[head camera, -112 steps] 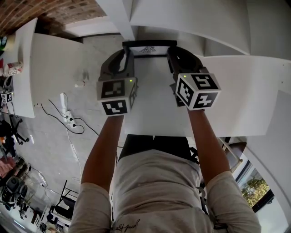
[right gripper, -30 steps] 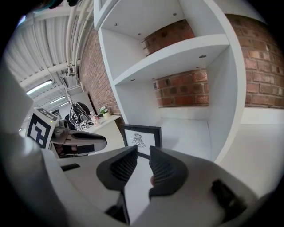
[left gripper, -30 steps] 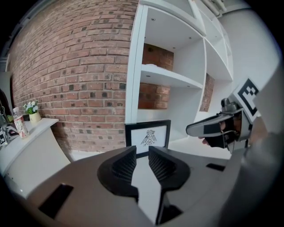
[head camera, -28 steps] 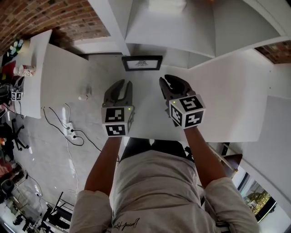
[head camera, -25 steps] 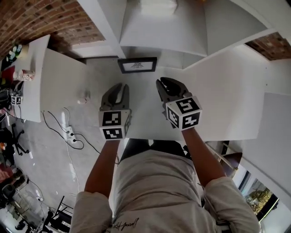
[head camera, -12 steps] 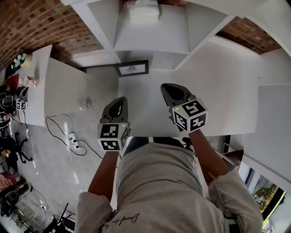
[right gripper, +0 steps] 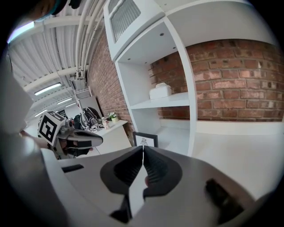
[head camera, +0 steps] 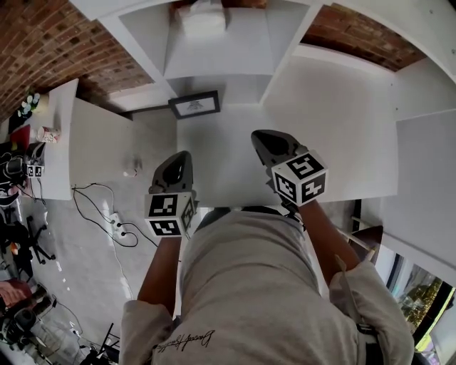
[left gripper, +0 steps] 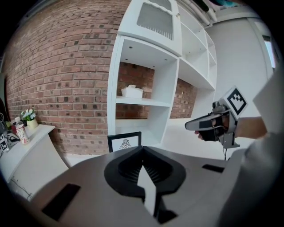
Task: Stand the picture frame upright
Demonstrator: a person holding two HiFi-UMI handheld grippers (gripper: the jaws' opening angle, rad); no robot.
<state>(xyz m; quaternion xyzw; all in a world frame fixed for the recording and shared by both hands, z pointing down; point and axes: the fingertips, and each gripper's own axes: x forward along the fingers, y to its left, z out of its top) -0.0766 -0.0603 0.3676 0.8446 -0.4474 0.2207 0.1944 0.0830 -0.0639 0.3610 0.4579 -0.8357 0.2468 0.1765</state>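
Note:
The black picture frame (head camera: 194,105) with a white print stands upright at the back of the white table (head camera: 228,171), in front of the shelf unit's lower bay. It also shows in the left gripper view (left gripper: 124,142) and the right gripper view (right gripper: 145,139). My left gripper (head camera: 183,155) hangs well short of the frame near the table's front left; its jaws meet at the tip (left gripper: 143,148) with nothing between them. My right gripper (head camera: 262,137) is beside it, also away from the frame, its jaws closed and empty (right gripper: 143,147). Each gripper sees the other at its side.
A white shelf unit (head camera: 214,50) against a brick wall holds a white box (head camera: 203,20) on an upper shelf. A side table (head camera: 50,135) at the left carries small items. Cables and a power strip (head camera: 114,214) lie on the floor left of the table.
Earlier both grippers held the frame at its sides. They have let go, drawn back toward the person and risen; both pairs of jaws have closed. The frame stays upright.

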